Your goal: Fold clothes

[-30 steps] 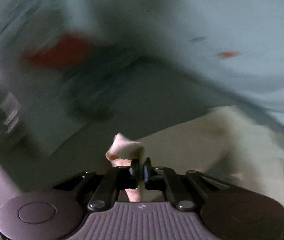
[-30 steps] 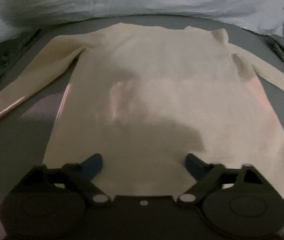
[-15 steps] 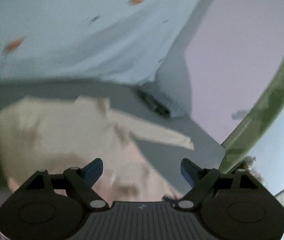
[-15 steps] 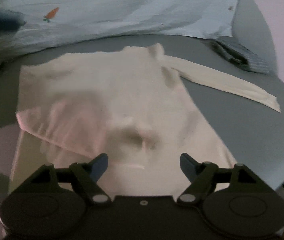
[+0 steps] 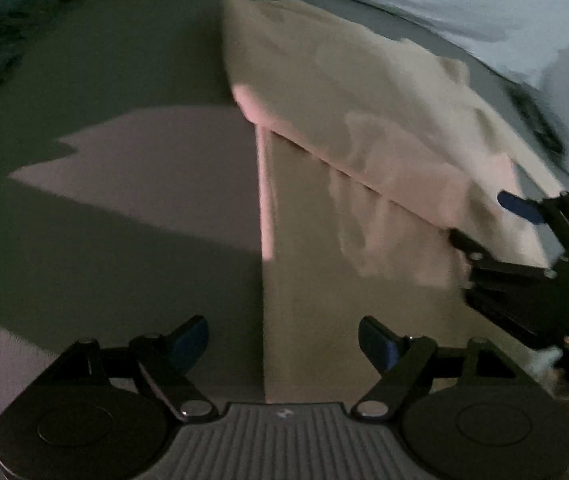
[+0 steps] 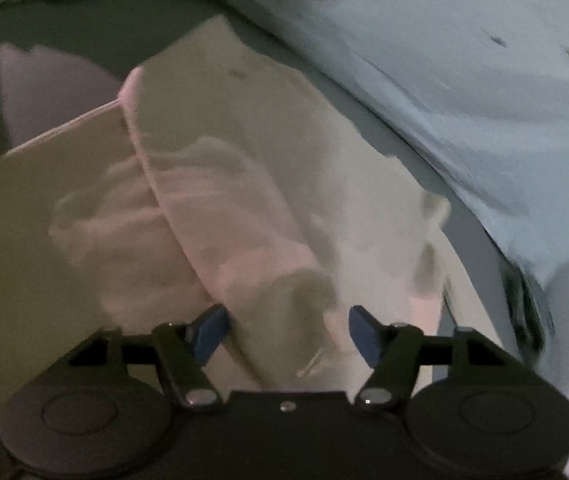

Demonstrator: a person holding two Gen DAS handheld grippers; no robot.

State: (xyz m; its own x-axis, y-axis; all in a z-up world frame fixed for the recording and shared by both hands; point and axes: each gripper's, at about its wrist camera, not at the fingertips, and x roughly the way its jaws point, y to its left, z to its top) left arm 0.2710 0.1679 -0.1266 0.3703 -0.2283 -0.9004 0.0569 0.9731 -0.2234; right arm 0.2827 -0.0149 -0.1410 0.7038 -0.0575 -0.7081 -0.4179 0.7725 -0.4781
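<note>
A dim grey bed surface (image 5: 132,80) is seen in both views, backed by a pale blue sheet (image 6: 484,80) dotted with little orange carrot shapes along the far side. Patches of pinkish light fall across the grey to the left. A cream long-sleeved top (image 5: 324,260) is laid flat on it, with one sleeve folded diagonally over the body, so a slanted fold edge runs from upper left down to lower right. The top's straight left edge is lined up almost vertically in the left wrist view, with a wide stretch of bare grey surface beside it. On the far right, a narrow strip of grey is left between the garment and the sheet, where something dark and crumpled (image 6: 524,312) is lying; what it is can't be made out.

The left hand-held gripper (image 5: 282,340) is held with its jaws spread wide and nothing between them, hovering over the top's lower left edge. The right hand-held gripper (image 6: 288,332) is likewise spread apart and empty, positioned over the folded sleeve near its lower end. It's also caught at the right edge of the left wrist view (image 5: 480,220).
</note>
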